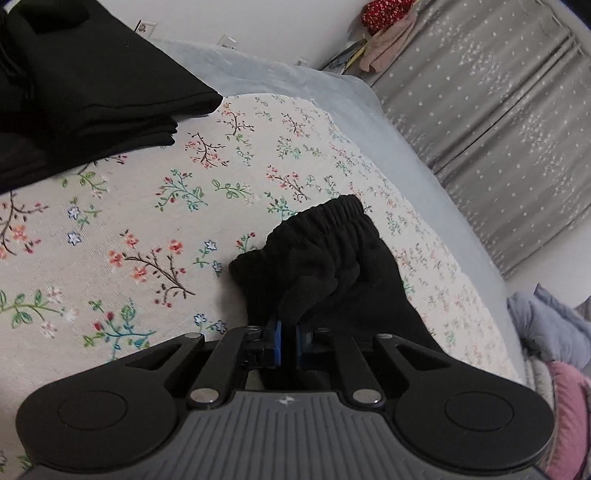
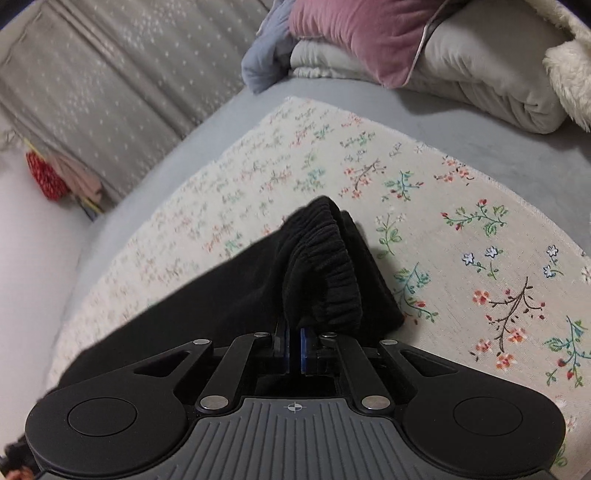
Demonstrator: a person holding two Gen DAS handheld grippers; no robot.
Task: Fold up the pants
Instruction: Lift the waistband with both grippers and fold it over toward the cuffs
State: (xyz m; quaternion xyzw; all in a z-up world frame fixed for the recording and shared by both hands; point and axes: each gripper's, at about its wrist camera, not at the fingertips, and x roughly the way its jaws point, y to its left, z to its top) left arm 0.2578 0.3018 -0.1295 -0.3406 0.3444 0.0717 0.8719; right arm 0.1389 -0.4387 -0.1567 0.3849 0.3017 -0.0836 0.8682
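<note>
The black pants (image 1: 325, 258) lie on a floral sheet (image 1: 147, 221) on the bed. My left gripper (image 1: 288, 332) is shut on a bunch of the black fabric near the elastic waistband (image 1: 321, 214). My right gripper (image 2: 293, 338) is shut on the gathered elastic waistband (image 2: 325, 266) of the same pants (image 2: 221, 295), which hang back under it. A pile of folded black clothes (image 1: 85, 92) lies at the upper left in the left wrist view.
A grey starred curtain (image 1: 498, 129) hangs past the bed edge. Pink pillow (image 2: 362, 33), grey quilt (image 2: 480, 74) and blue cloth (image 2: 266, 55) lie at the bed's end. A red and pink cloth (image 1: 388, 22) hangs by the wall.
</note>
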